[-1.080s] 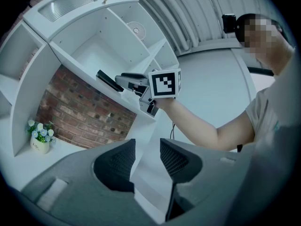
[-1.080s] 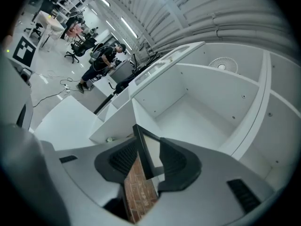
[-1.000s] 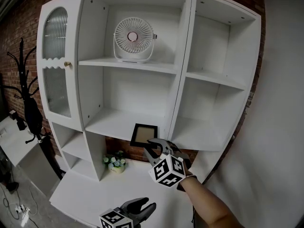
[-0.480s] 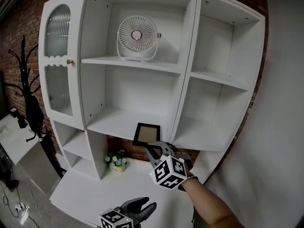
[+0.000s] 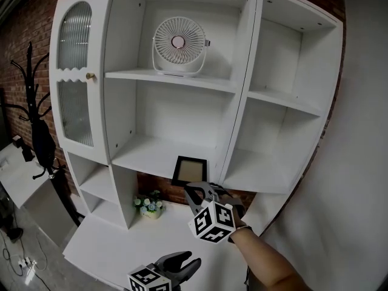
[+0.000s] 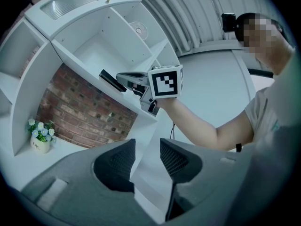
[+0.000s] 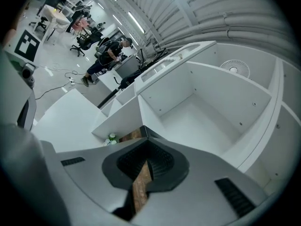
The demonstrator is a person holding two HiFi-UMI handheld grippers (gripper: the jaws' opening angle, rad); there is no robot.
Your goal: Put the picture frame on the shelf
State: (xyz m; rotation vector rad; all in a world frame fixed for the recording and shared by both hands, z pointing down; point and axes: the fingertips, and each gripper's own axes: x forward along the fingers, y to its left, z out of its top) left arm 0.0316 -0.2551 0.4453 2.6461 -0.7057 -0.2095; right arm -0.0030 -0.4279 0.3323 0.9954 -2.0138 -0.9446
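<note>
- Right hand-held gripper (image 5: 198,191) pinches the picture frame (image 5: 189,171) upright, seemingly at the front edge of the shelf (image 5: 145,155).
- Left hand-held gripper (image 5: 180,263) spread, empty, above the tabletop (image 5: 118,242).

We're in a mock home corner inside a big office hall: white shelf unit (image 5: 151,153) against brick wall (image 5: 24,35), coat stand (image 5: 37,138) at nine o'clock; right gripper view catches office chairs (image 7: 77,45) and ceiling strip lights (image 7: 134,20) at eleven o'clock.

The middle bay (image 5: 154,153) stands open behind the picture frame (image 5: 190,170); a fan (image 5: 179,44) occupies the shelf (image 5: 136,76) above, and a shut glass door (image 5: 74,102) blocks the left.
</note>
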